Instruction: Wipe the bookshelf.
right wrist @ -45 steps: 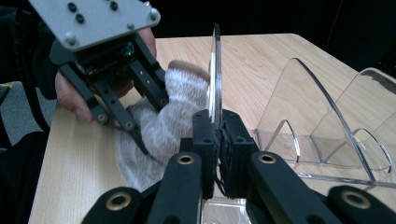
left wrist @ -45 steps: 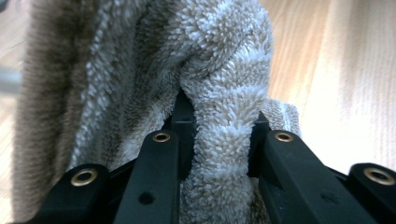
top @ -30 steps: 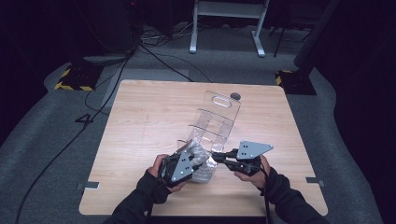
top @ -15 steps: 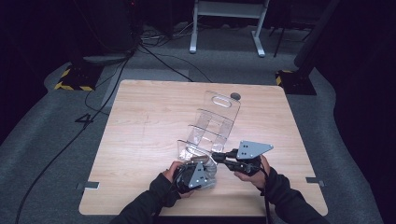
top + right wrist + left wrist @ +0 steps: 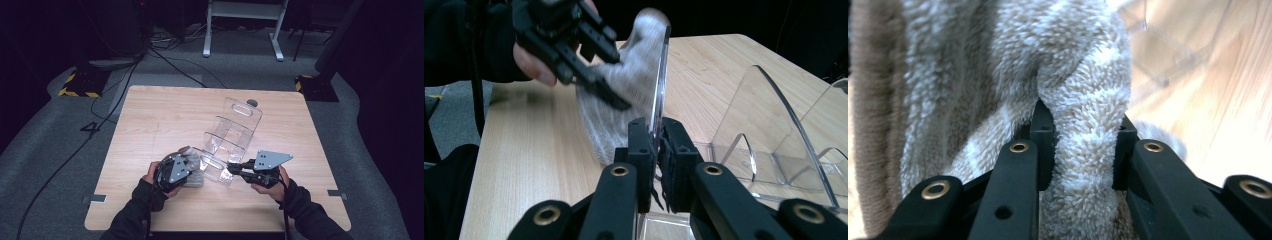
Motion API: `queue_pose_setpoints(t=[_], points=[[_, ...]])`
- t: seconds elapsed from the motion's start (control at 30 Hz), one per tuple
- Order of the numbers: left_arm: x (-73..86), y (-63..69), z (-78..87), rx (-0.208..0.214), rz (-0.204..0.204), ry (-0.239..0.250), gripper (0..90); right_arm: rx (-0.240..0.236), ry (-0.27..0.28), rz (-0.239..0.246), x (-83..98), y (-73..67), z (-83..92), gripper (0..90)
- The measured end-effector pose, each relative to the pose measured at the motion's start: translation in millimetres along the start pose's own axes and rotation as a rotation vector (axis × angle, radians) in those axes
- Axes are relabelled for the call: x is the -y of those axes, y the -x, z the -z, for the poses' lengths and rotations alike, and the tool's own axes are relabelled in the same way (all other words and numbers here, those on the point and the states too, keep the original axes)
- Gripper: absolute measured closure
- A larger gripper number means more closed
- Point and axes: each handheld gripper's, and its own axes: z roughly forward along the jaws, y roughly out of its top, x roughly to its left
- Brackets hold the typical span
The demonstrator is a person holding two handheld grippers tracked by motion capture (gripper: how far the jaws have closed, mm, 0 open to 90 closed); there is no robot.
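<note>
My left hand-held gripper point(image 5: 1080, 150), clenched on the fluffy cloth point(image 5: 1013, 75), has slid nearer along the clear rack point(image 5: 227, 142). My right hand-held gripper point(image 5: 656, 150) pinches the rack's front panel, steadying it for wiping.

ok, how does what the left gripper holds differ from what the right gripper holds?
The left gripper pinches a fuzzy beige-grey cloth: soft, opaque, bunched. The right gripper clamps the end panel of a clear plastic rack: rigid, see-through, with upright dividers. The cloth hangs from its jaws; the rack rests on the table. In both grips the jaws are shut on a thin fold or wall.
</note>
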Motion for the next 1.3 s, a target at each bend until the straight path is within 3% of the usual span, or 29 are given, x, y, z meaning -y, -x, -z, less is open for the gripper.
queue_pose_setpoints(t=[0.1, 0.23, 0.3, 0.43, 0.5, 0.57, 0.6, 0.67, 0.7, 0.8, 0.93, 1.03, 1.07, 1.1, 1.23, 1.3], points=[[-13.0, 5.2, 5.5, 0.006, -0.002, 0.065, 73.4, 0.000, 0.001, 0.000, 0.0, 0.0, -0.3, 84.5], [-26.3, 14.2, 5.4, 0.030, -0.008, 0.110, 73.2, -0.003, 0.002, -0.004, 0.3, 0.6, -0.1, 84.4], [-32.9, 24.8, 2.7, 0.067, -0.022, 0.141, 73.3, 0.001, 0.001, -0.007, 0.2, 0.8, -0.1, 84.4], [-44.4, 54.9, -8.4, 0.117, -0.097, 0.163, 73.7, 0.001, -0.001, -0.006, -0.4, 0.8, -1.0, 84.5], [-46.7, 69.1, -19.7, 0.127, -0.146, 0.134, 73.8, 0.002, -0.001, -0.008, -0.2, 0.7, -0.7, 84.5], [-44.0, 73.7, -27.7, 0.155, -0.151, 0.118, 73.8, 0.004, -0.002, -0.007, 0.0, 0.6, 0.0, 84.7], [-41.2, 76.4, -33.1, 0.176, -0.165, 0.086, 73.9, 0.006, -0.004, -0.005, 0.1, 0.5, 0.6, 84.7], [-34.7, 82.1, -40.9, 0.158, -0.222, 0.035, 74.2, 0.007, -0.005, -0.004, 0.2, 0.0, 1.1, 84.8], [-31.0, 82.1, -44.2, 0.168, -0.226, 0.016, 74.3, 0.008, -0.007, -0.001, 0.0, -0.3, 1.3, 84.9], [-25.5, 69.0, -44.1, 0.186, -0.188, 0.010, 74.6, 0.011, -0.009, 0.004, 0.1, -0.4, 2.1, 84.9], [-17.3, 50.7, -31.6, 0.095, -0.172, -0.020, 74.4, 0.013, -0.010, 0.004, 0.3, -0.7, 2.7, 85.0], [-7.5, 24.6, -16.9, 0.021, -0.100, -0.019, 74.0, 0.011, -0.007, -0.001, 0.6, -0.4, 2.7, 84.9], [-7.5, 24.6, -16.9, 0.021, -0.100, -0.019, 74.0, 0.011, -0.007, -0.001, 0.6, -0.4, 2.7, 84.9], [-5.3, 16.4, -13.3, -0.001, -0.078, -0.018, 74.0, 0.011, -0.007, -0.001, 0.5, -0.4, 2.5, 84.7], [-2.0, -5.2, -4.6, -0.113, -0.021, -0.025, 73.7, 0.017, -0.006, -0.004, 0.3, 0.0, 1.3, 83.5], [0.2, -14.2, -1.7, -0.113, 0.031, -0.001, 73.8, 0.017, -0.006, -0.008, 0.3, 0.2, 1.2, 83.3]])
